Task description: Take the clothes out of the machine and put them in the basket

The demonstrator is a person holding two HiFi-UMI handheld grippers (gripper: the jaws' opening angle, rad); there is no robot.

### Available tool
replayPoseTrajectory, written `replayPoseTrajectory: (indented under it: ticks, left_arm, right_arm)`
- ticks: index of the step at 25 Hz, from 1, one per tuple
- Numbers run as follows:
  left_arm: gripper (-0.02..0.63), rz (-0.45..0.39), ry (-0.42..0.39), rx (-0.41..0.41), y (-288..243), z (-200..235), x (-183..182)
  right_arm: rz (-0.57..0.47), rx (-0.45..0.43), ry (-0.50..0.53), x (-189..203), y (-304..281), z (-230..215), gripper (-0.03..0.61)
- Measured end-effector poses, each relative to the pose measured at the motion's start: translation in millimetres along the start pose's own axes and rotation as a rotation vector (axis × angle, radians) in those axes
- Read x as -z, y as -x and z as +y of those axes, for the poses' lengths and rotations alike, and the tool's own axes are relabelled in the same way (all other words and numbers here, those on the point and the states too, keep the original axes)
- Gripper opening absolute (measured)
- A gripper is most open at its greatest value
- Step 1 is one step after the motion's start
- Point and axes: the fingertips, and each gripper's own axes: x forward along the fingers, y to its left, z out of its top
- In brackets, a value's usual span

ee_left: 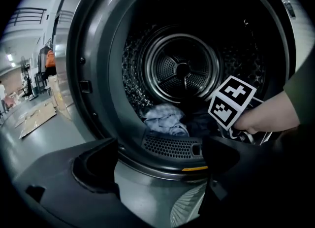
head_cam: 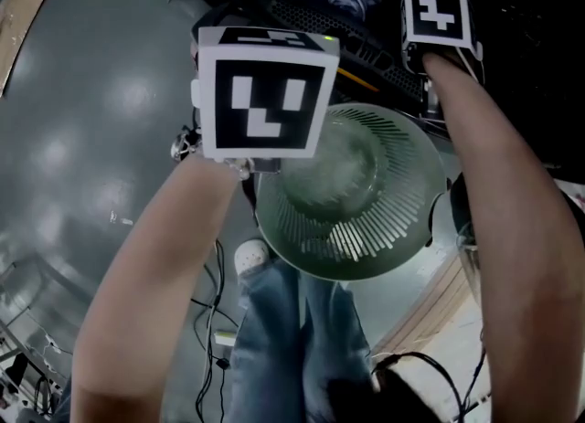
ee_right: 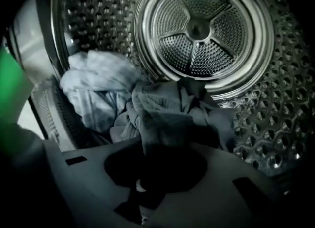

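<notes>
The machine's round door opening (ee_left: 98, 74) faces me, its steel drum (ee_right: 206, 30) holding a pile of clothes. My right gripper (ee_right: 147, 173) reaches inside and is shut on a fold of a grey garment (ee_right: 162, 118), which rises from the jaws. A light blue garment (ee_right: 93, 89) lies to its left. From the left gripper view, the right gripper's marker cube (ee_left: 231, 101) shows low in the drum. My left gripper (ee_left: 162, 173) hangs open outside the door, jaws wide apart and empty. The pale slotted basket (head_cam: 384, 229) stands on the floor below the door.
The person's jeans-clad legs (head_cam: 292, 339) and a white shoe (head_cam: 251, 257) stand by the basket. Cables (head_cam: 215, 321) trail on the grey floor. Flattened cardboard (ee_left: 37, 116) lies off to the left, and wooden boards (head_cam: 430, 311) lie at the right.
</notes>
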Motion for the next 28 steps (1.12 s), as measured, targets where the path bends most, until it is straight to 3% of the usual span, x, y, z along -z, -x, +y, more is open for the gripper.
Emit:
replayPoseTrajectory:
  ticks: [5, 10, 14, 22, 28]
  left_arm:
    - [0.538, 0.019, 0.009, 0.004, 17.7, -1.9, 2.0]
    - [0.538, 0.029, -0.011, 0.008, 47.0, -7.0, 1.4]
    - [0.538, 0.033, -0.013, 0.009, 74.4, -8.4, 2.9]
    - [0.537, 0.041, -0.021, 0.004, 113.0, -5.5, 8.6]
    - [0.537, 0.055, -0.005, 0.02, 129.6, -11.4, 20.0]
  right_arm:
    - [-0.049, -0.047, -0.092, 10.2, 35.6, 5.6, 0.075]
    - [-0.186, -0.204, -0.067, 2.6, 79.8, 39.9, 0.075]
    - [-0.161, -0.14, -0.06, 27.5, 116.7, 35.1, 0.072]
    - [-0.183, -0.219, -0.097, 70.1, 177.6, 58.0, 0.071]
    - [-0.117, -0.285, -0.194, 115.8, 203.6, 74.7, 0.071]
